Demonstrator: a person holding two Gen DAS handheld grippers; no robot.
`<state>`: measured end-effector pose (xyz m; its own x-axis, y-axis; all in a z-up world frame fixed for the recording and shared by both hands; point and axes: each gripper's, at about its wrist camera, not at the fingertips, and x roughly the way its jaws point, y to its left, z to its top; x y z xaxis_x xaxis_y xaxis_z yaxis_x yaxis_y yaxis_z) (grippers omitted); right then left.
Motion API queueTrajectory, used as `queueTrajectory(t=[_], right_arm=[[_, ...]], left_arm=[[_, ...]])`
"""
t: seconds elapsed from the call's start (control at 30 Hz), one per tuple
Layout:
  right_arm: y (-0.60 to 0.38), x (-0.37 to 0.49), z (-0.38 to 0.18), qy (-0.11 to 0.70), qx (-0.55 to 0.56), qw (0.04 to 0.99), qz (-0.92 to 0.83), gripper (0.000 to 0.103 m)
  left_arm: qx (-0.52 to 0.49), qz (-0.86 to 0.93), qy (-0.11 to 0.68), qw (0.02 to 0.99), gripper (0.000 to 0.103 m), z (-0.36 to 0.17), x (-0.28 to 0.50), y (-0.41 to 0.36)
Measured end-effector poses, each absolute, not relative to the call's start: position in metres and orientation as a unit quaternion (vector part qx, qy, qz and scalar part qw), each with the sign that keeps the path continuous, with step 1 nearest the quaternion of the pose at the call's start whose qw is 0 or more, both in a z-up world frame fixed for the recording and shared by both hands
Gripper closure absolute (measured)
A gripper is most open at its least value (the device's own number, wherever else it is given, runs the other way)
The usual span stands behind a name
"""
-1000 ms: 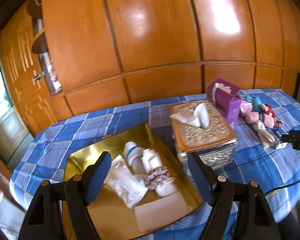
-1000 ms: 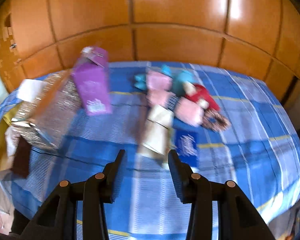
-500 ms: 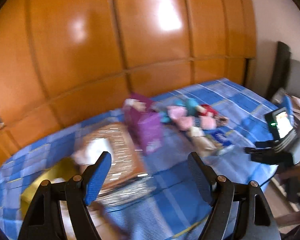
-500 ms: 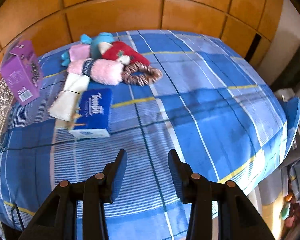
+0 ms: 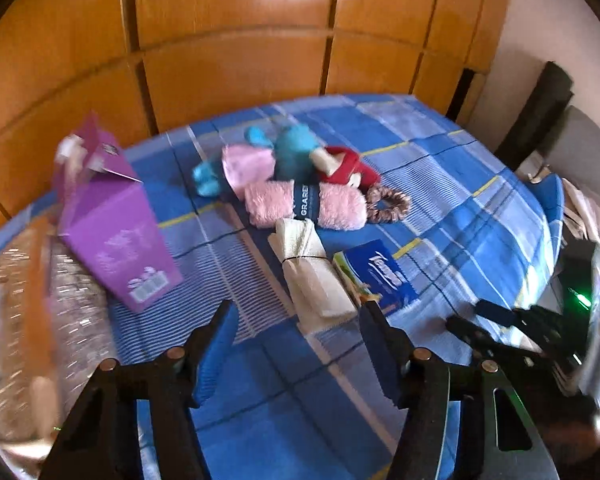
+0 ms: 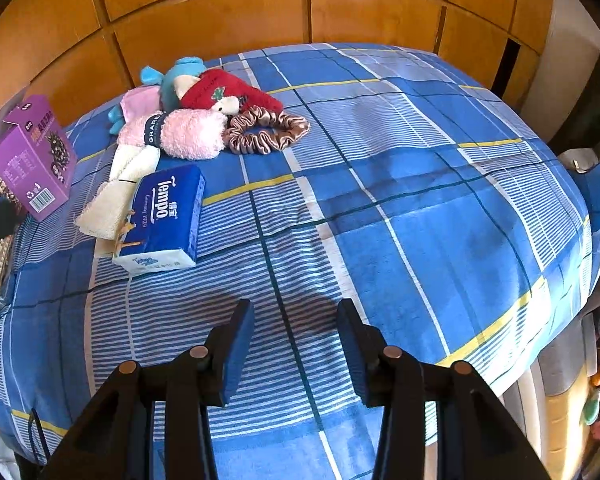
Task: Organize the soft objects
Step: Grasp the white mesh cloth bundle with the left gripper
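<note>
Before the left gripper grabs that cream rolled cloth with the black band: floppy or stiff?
Probably floppy: the cream rolled cloth looks like woven fabric, cinched only at its middle by a thin black band. The ends flare, so they would likely droop. Likely light and not slippery.

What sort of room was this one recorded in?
Probably a home bedroom: a blue plaid cloth covers what may be a bed or table, glossy wooden wardrobe-like panels stand behind, and soft toys lie about.
</note>
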<state>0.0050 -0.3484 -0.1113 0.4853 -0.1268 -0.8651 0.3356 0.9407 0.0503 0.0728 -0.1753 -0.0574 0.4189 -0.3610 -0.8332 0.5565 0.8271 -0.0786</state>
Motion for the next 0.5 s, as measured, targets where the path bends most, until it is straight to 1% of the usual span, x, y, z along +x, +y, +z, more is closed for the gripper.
queueTrajectory(t=[0.13, 0.33, 0.47, 0.5], right_arm=[[-0.349, 0.006, -0.112, 0.487, 0.111, 0.856, -0.134, 0.059], [-0.352, 0.005, -0.113, 0.484, 0.121, 0.857, -0.13, 0.059], [-0.352, 0.005, -0.113, 0.481, 0.121, 0.858, -0.131, 0.059], [-0.351, 0.005, -0.113, 0.48, 0.12, 0.859, -0.132, 0.059]], left_arm=[[0.1, -0.257, 0.488, 0.828, 0.041, -0.077, 0.097, -0.192], [0.119, -0.242, 0.513, 0.815, 0.042, -0.107, 0.125, -0.213], [0.098, -0.251, 0.529, 0.805, 0.042, -0.121, 0.137, -0.222], [0.099, -0.254, 0.53, 0.803, 0.044, -0.124, 0.139, -0.225]])
